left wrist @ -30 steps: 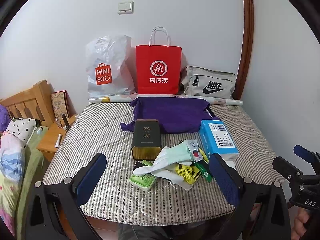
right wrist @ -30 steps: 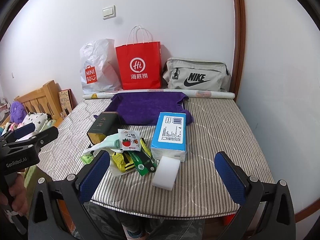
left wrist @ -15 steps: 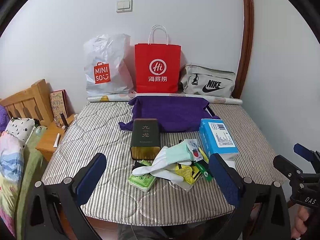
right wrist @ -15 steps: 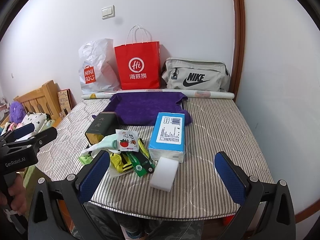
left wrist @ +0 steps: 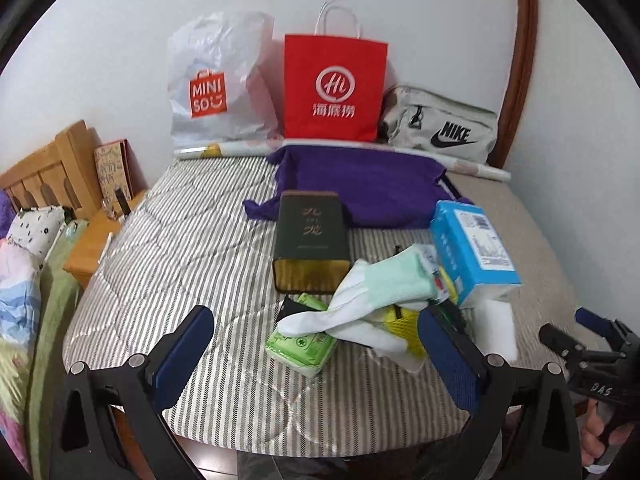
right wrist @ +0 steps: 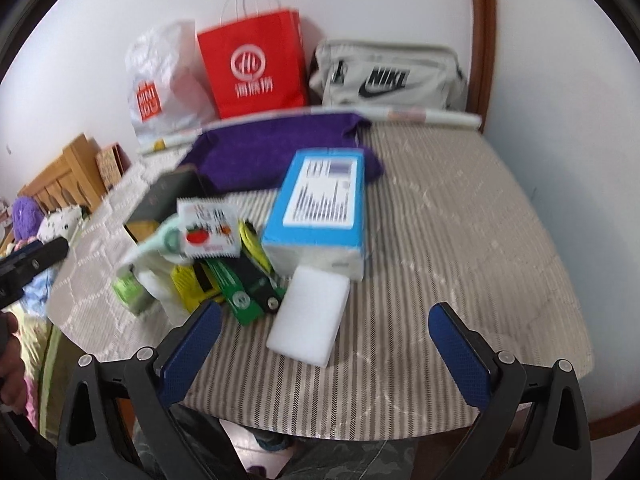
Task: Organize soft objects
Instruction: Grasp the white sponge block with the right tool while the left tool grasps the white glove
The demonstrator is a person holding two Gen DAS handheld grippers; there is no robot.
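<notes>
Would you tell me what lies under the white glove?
Under the white glove show a green packet and a yellow mesh item; anything else beneath is covered.

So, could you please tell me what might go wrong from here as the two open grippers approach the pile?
1. The white-and-mint glove is draped over the yellow mesh item and green packet; gripping it could drag those along.
2. The white foam block lies near the striped mattress front edge, so a nudge from the right gripper might push it off.
3. The left gripper could catch stiff packets instead.
</notes>
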